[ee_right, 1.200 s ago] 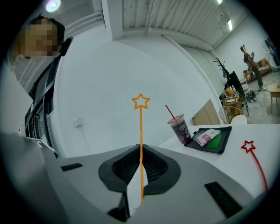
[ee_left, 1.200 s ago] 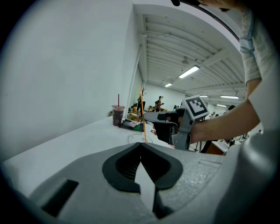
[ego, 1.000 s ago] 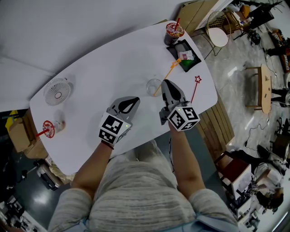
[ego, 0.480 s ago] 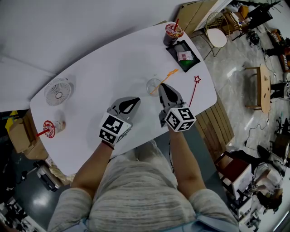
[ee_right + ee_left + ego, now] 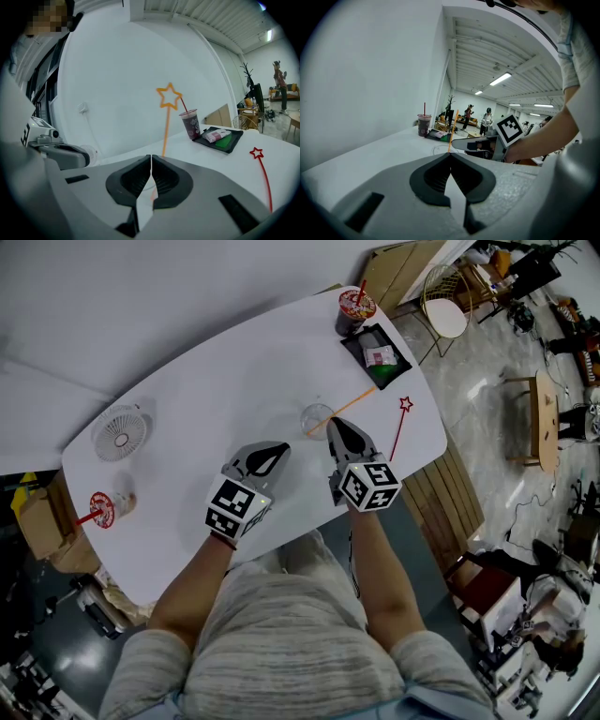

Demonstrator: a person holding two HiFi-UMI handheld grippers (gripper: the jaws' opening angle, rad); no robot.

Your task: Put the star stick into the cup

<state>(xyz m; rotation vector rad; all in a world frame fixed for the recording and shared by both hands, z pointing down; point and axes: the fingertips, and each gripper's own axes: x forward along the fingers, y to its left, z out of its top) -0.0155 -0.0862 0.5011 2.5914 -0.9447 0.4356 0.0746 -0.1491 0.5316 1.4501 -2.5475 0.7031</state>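
One clear cup [image 5: 312, 412] holds the leaning orange star stick [image 5: 350, 401].

the right gripper [image 5: 151, 158] has its jaws pinched on the orange star stick [image 5: 165, 133], star tip pointing up. a red star stick [image 5: 265, 176] lies flat on the white table [image 5: 281, 147], near a black tray [image 5: 220, 140].

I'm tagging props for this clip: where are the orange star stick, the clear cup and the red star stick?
orange star stick [image 5: 165, 131], right gripper view, mid shaft.
clear cup [image 5: 315, 407], head view, far rim.
red star stick [image 5: 399, 432], head view, mid shaft.
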